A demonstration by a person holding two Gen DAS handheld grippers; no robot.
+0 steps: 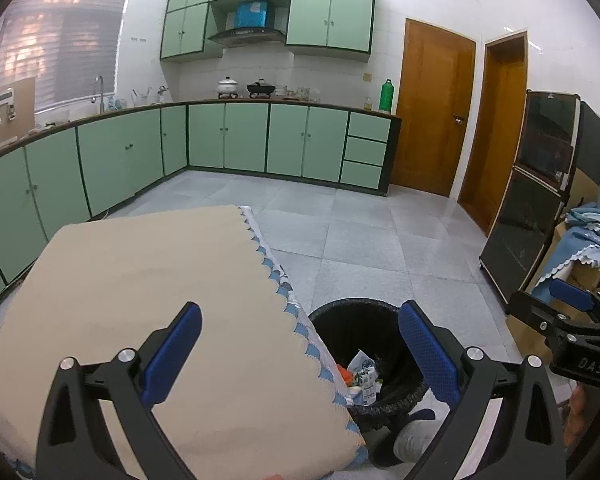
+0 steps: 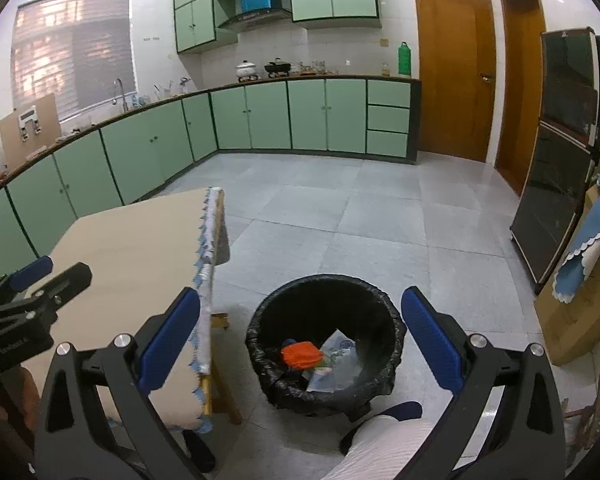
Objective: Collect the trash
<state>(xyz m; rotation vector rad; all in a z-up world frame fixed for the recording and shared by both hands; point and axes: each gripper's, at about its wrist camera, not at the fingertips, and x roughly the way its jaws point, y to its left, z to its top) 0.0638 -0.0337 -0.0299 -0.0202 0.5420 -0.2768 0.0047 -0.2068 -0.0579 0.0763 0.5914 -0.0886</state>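
A black bin with a black liner (image 2: 384, 320) stands on the floor right of the table; it also shows in the left wrist view (image 1: 340, 320). Inside lie an orange crumpled wrapper (image 2: 300, 354), clear plastic packaging (image 2: 340, 354) and a small carton (image 1: 367, 384). My right gripper (image 2: 300, 340) is open and empty above the bin. My left gripper (image 1: 300, 356) is open and empty over the table's right edge. The right gripper appears at the right of the left wrist view (image 1: 572, 312).
The table (image 1: 120, 280) has a beige cloth with a blue scalloped edge. Green cabinets (image 2: 260, 116) line the walls. A dark glass cabinet (image 2: 556, 184), cardboard boxes with blue cloth (image 2: 588, 256) and wooden doors (image 2: 452, 72) stand at the right. My knee (image 2: 380, 448) is below the bin.
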